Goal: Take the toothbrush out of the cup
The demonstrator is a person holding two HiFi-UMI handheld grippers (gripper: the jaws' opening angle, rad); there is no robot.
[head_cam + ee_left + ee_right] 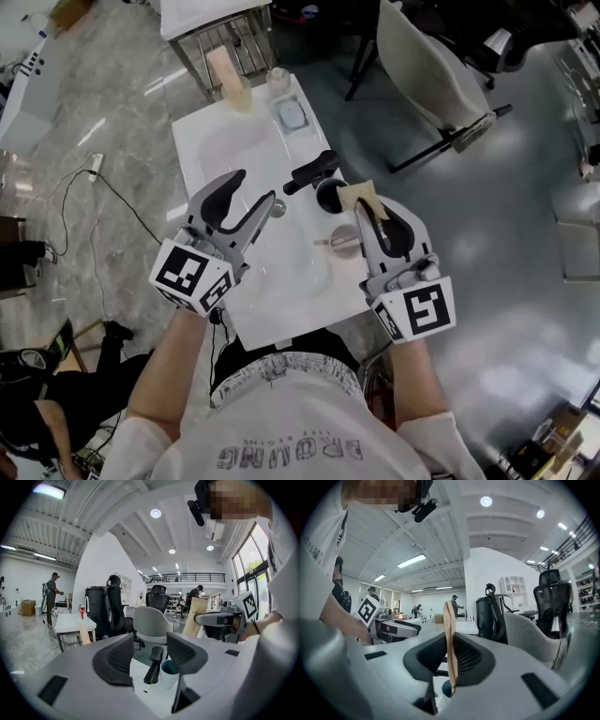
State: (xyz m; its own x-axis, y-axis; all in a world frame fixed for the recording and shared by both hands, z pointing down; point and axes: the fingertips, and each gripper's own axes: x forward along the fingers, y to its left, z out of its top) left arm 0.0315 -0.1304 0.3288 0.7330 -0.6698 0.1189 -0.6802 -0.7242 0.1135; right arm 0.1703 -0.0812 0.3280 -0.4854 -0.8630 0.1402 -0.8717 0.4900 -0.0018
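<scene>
Head view: one cup (328, 195), one tan toothbrush pack (359, 197); right claw (368, 208) clenches the pack just by the cup, left claw (255, 192) released.

Open-plan office and lab hall, as I see it. Left gripper view, upper right: mezzanine railing (187, 577) and tall windows (251, 559). Centre: office chair (151, 620). Left: white table (70, 622) and a standing person (50, 597). Head view, upper left: polished floor (112, 103).
</scene>
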